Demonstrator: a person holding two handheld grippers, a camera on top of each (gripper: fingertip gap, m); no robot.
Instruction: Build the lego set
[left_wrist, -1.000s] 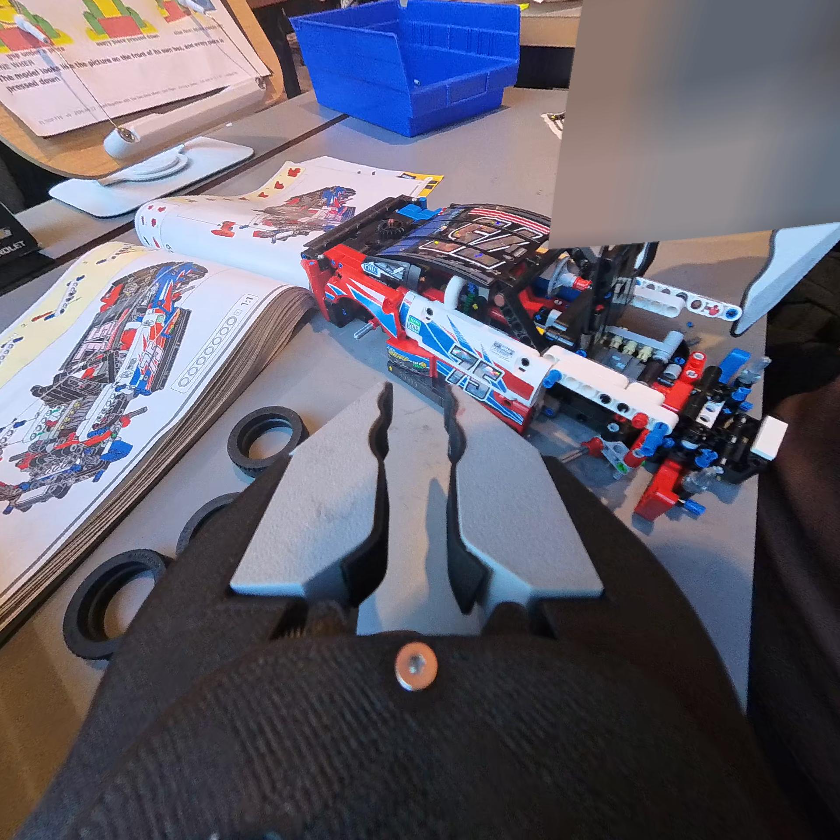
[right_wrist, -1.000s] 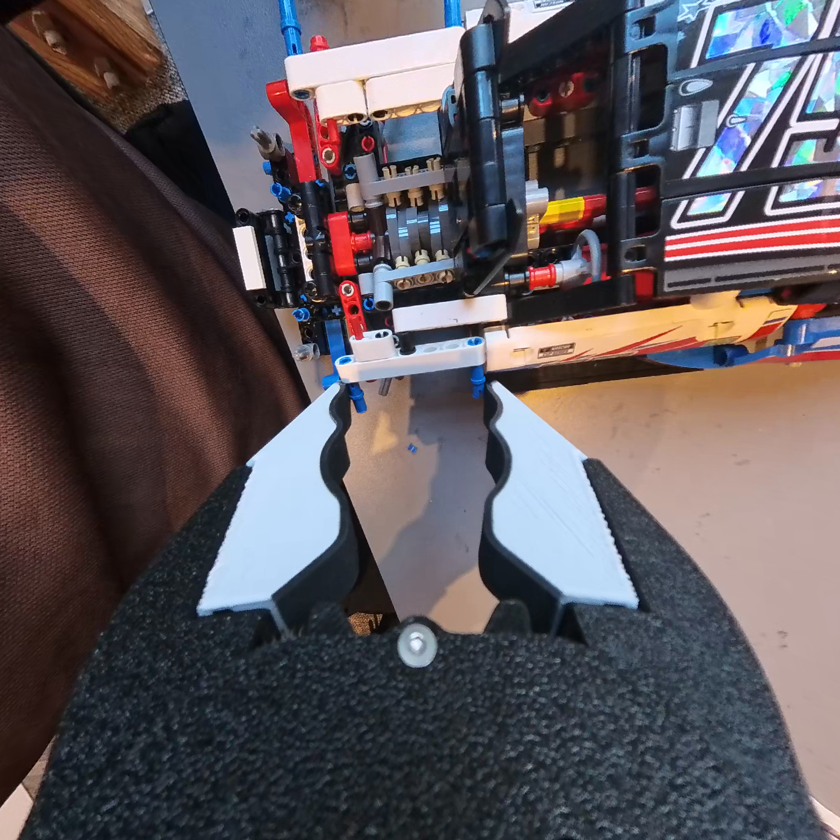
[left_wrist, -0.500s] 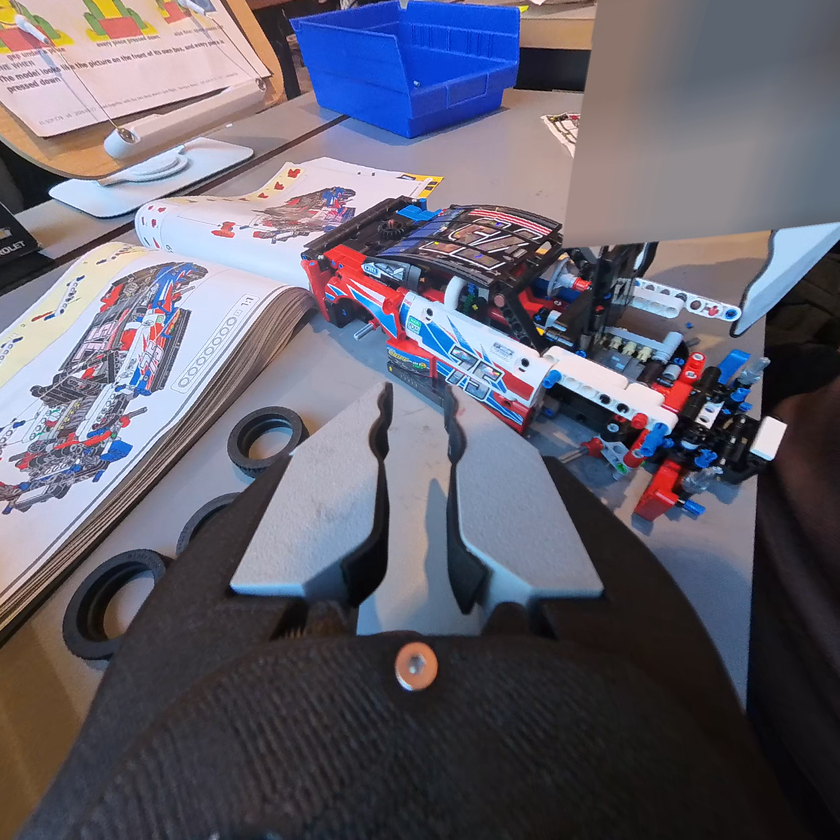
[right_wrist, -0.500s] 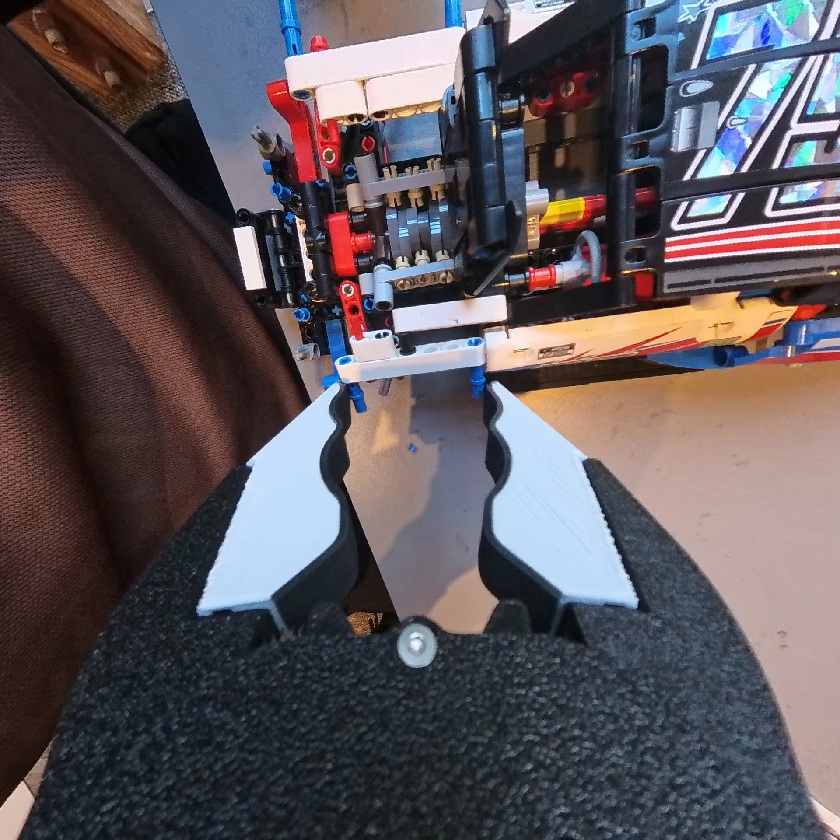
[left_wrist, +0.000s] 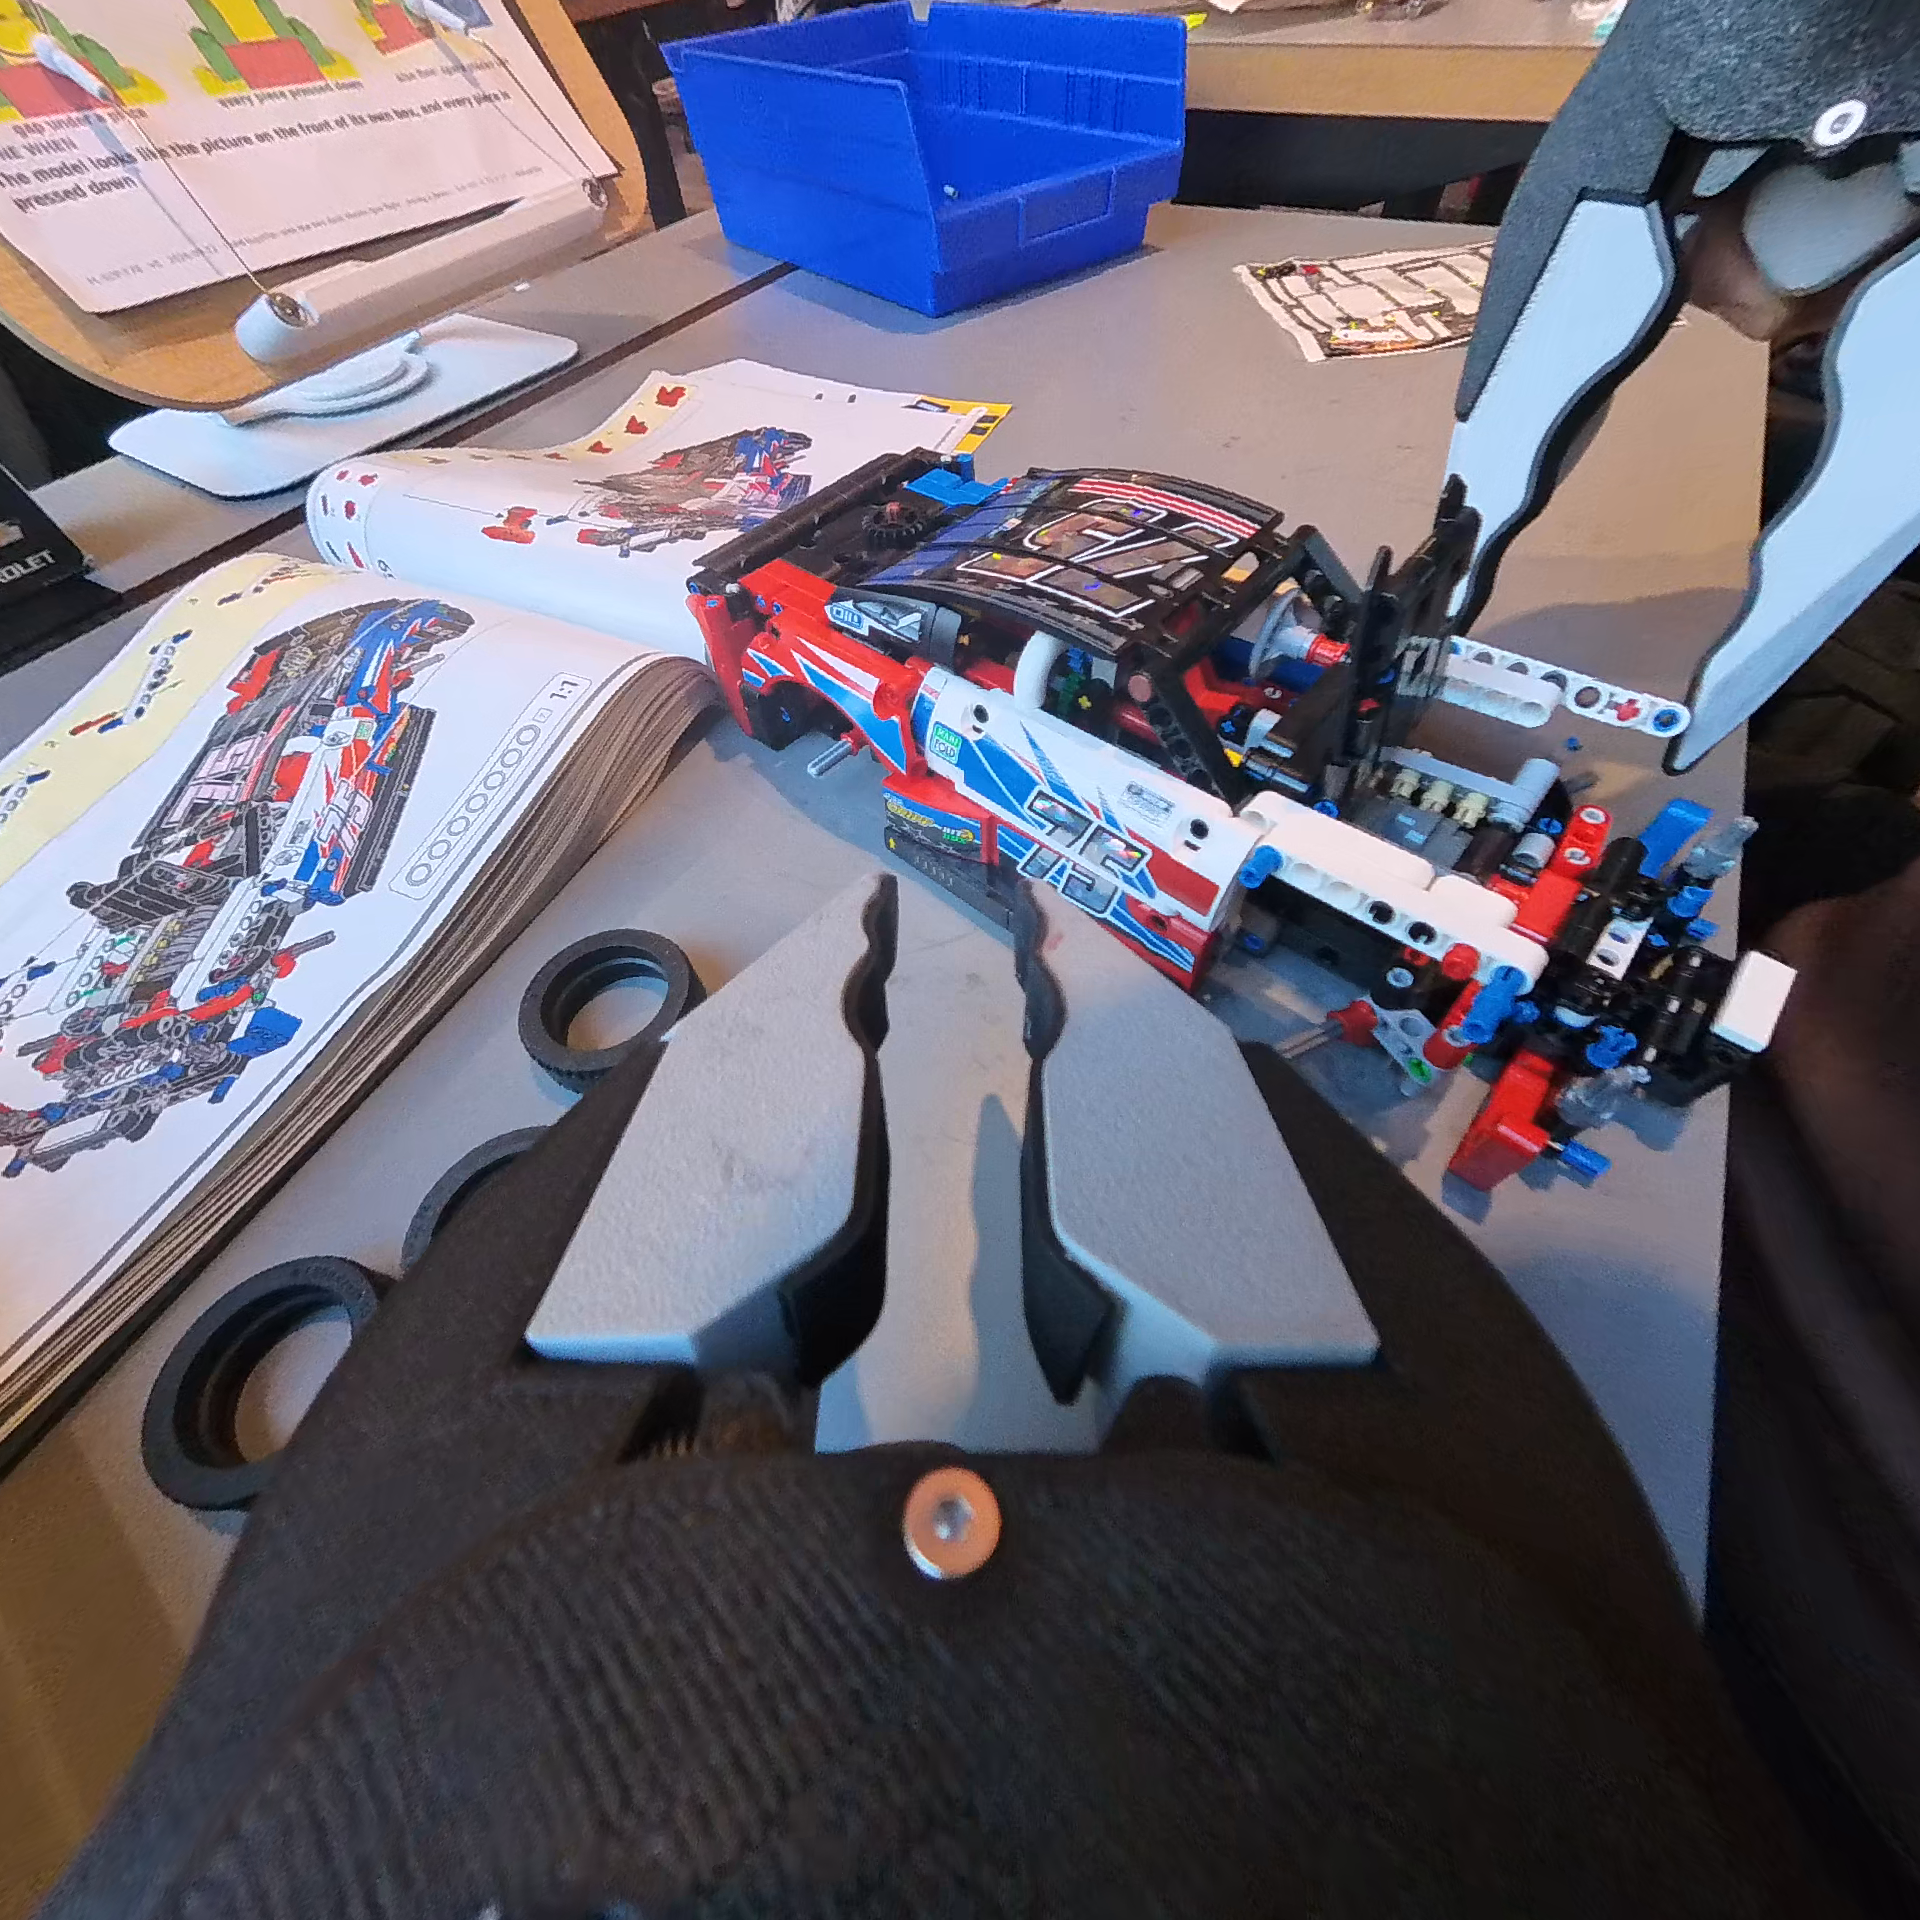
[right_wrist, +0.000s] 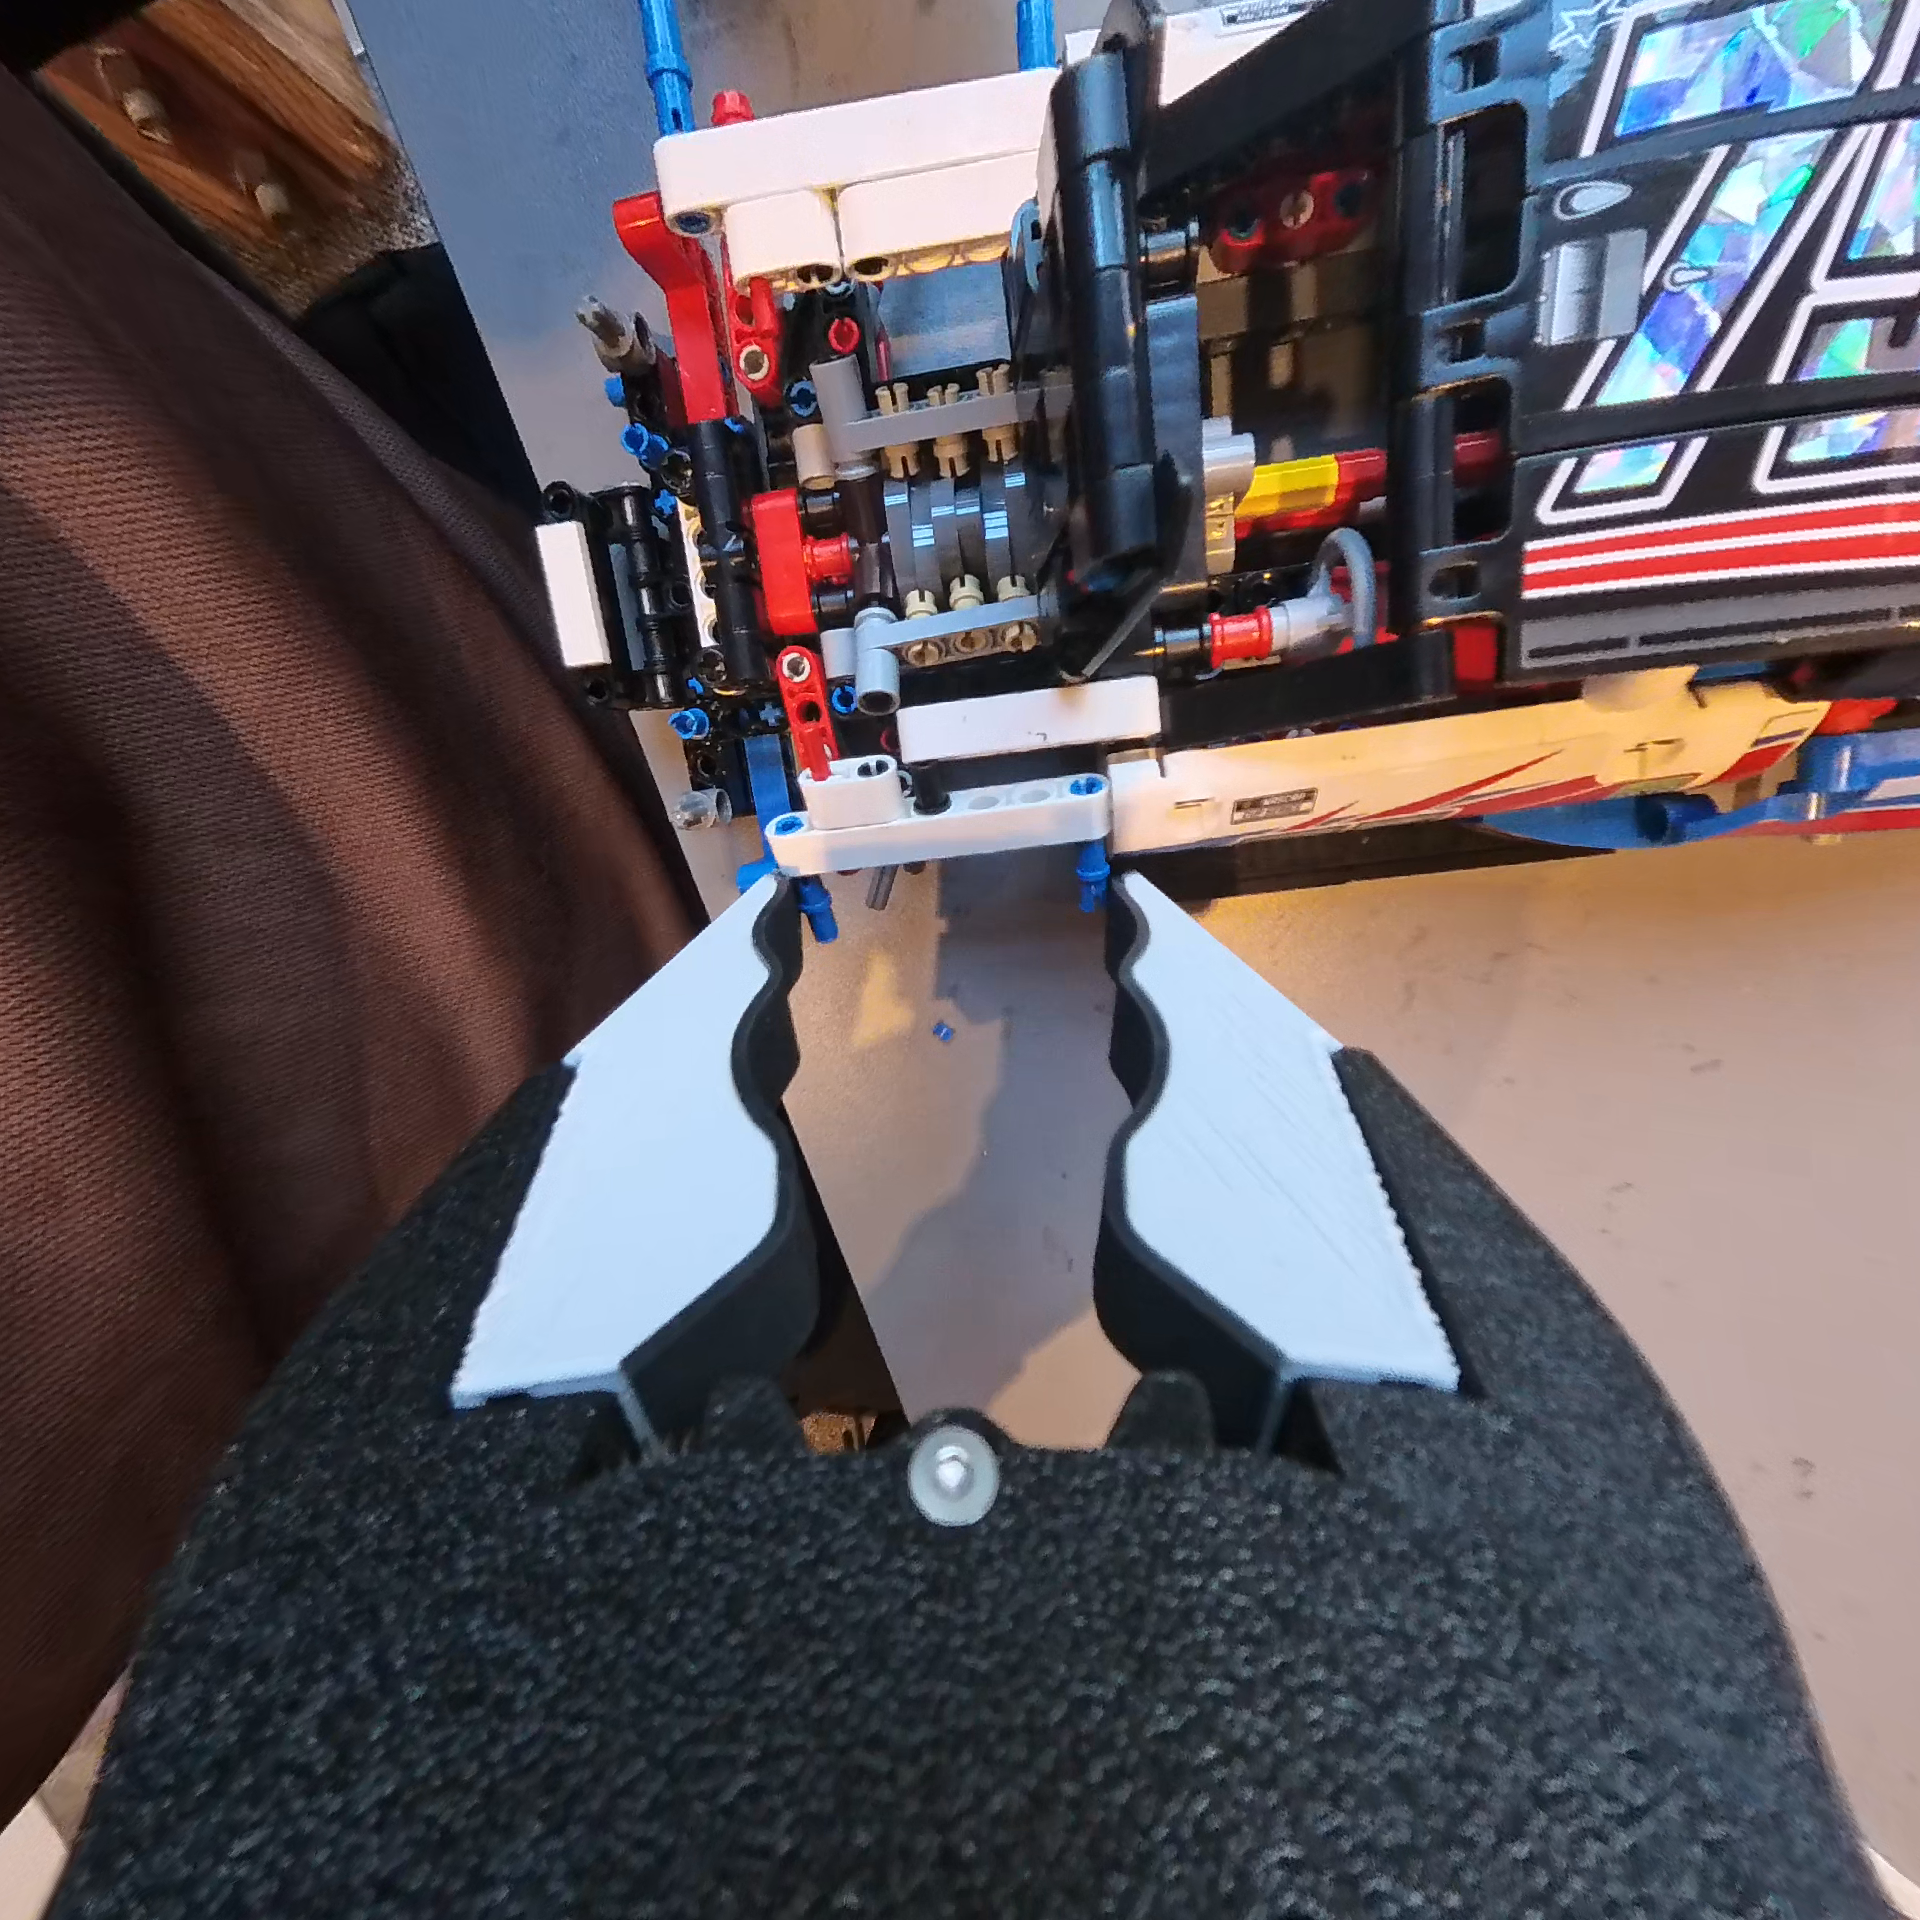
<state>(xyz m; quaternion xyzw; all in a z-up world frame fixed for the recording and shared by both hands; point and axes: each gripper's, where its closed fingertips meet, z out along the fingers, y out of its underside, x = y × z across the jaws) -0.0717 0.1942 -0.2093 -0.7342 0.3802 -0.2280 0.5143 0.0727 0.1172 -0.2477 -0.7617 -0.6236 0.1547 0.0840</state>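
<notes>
A grey table (left_wrist: 1195, 343) is seen carrying everything. An open manual (left_wrist: 270, 831) is spread along its left side, and a blue bin (left_wrist: 935, 135) is set at the far edge. The lego car (left_wrist: 1091, 769), red, white, blue and black, is laid on the table just right of the manual, its open, unfinished end turned toward the table's near right edge; in the right wrist view the car (right_wrist: 1247, 499) is shown from above with a white beam (right_wrist: 935, 821) projecting from its side. The right gripper (right_wrist: 945, 894) is held just short of that beam, its jaws spread wide with nothing between them; in the left wrist view it (left_wrist: 1569, 623) is seen hanging above the car's open end. The left gripper (left_wrist: 951, 904) is held low before the car's side, jaws parted by a narrow gap and empty. Three black tyres (left_wrist: 608, 1003) are laid between the manual and the left gripper.
</notes>
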